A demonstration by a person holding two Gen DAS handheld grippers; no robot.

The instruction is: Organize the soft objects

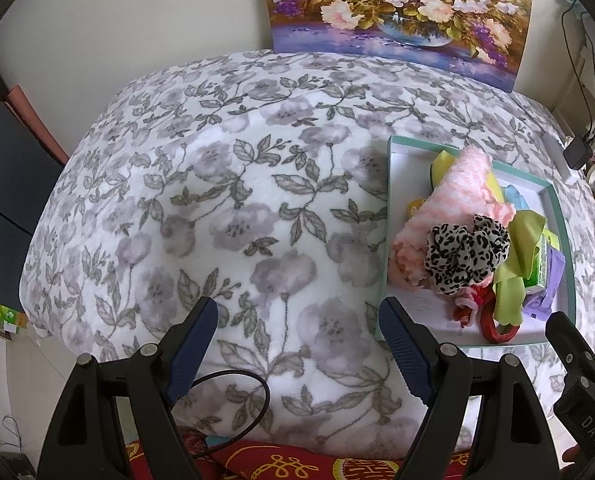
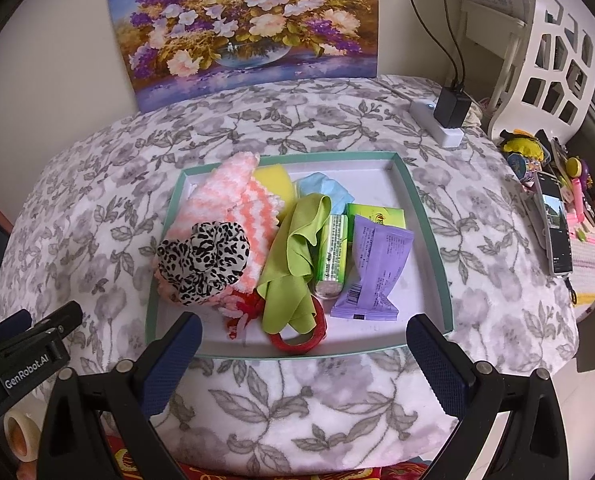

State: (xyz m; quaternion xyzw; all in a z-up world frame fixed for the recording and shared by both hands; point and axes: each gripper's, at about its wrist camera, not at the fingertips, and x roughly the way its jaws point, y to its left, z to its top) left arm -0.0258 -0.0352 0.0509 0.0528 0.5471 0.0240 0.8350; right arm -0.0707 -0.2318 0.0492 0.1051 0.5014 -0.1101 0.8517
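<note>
Right gripper (image 2: 301,344) sits closest to the lens, jaws spread wide and empty, straddling the near rim of the teal tray (image 2: 429,216). Everything soft is piled in that tray's left half: leopard scrunchie (image 2: 203,258) on top of the pink-and-white knit (image 2: 233,192), green cloth (image 2: 293,240) draped just right of it, running front to back. So the pile lies dead ahead of the right gripper. Left gripper (image 1: 297,344) is also wide open and empty, over bare floral blanket (image 1: 217,184) left of the tray, so I'd say right is nearer.
</note>
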